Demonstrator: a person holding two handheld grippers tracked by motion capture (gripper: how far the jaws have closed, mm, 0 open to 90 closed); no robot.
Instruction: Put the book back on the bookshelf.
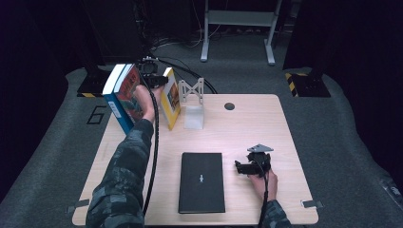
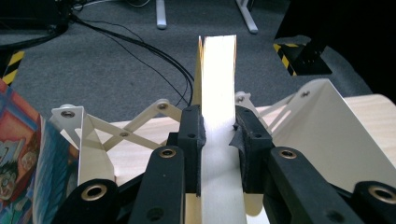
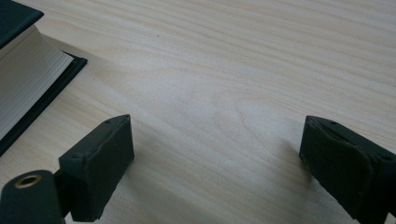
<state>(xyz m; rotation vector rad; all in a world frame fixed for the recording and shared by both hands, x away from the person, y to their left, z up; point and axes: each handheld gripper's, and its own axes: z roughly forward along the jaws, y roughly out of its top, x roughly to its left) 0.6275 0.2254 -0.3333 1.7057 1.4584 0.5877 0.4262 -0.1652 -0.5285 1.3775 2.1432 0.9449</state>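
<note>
A yellow-covered book stands upright at the table's far left, and my left gripper is shut on its top edge. In the left gripper view the black pads press both sides of the book's white page block. A stack of blue and orange books leans just left of it, partly behind the left hand. A black book lies flat at the near middle. To its right, my right gripper rests low over the table, open, with bare wood between its pads.
A white metal bookend stands right of the yellow book; its braced frame and panel flank the held book. A colourful cover is at the left. A round hole marks the table's far edge. The black book's pages show left of my right gripper.
</note>
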